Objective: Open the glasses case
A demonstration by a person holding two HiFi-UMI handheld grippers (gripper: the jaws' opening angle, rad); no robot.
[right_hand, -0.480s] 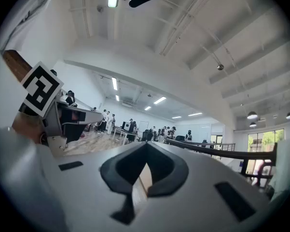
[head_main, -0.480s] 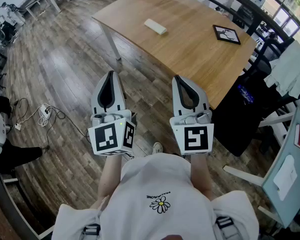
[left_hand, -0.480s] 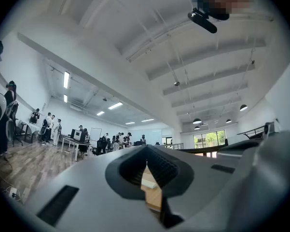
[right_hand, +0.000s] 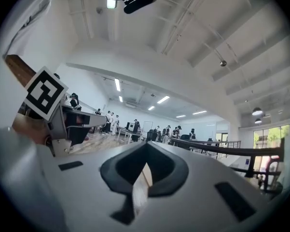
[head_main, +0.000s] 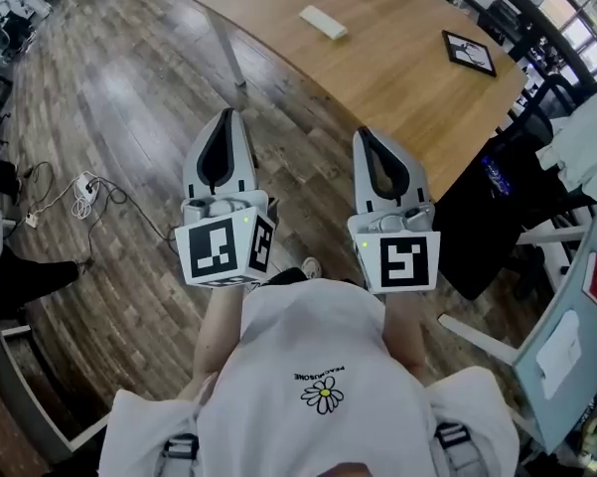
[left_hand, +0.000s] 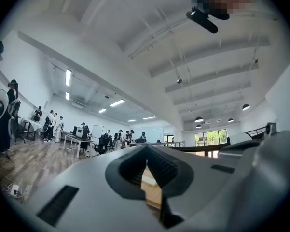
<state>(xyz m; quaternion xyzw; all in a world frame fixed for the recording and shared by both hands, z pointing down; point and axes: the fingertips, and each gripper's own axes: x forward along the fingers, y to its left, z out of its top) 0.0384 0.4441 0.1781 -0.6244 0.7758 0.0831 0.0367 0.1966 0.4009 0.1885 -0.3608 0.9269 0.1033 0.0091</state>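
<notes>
- Both tools are clenched on nothing: the left gripper (head_main: pixel 224 117) and the right gripper (head_main: pixel 364 137) are held level in front of the person's chest, tips pressed together; if they reach the target that way, they will likely only shove it.
- The glasses case (head_main: pixel 323 22), which I take to be the pale oblong thing, lies on the far part of the table (head_main: pixel 397 78), well apart from both grippers; a long reach could land off-centre.
- The wood looks smooth; a push from one side may send the case sliding toward the far edge.
- Opening probably needs one gripper pinning the base and the other lifting the lid; a pinch across both halves would keep it closed.
- The picture frame (head_main: pixel 468 53) sits well apart, so it poses little risk.
- Cables (head_main: pixel 84 192) lie on the floor (head_main: pixel 129 97) to the left; a step that way could snag them.
</notes>
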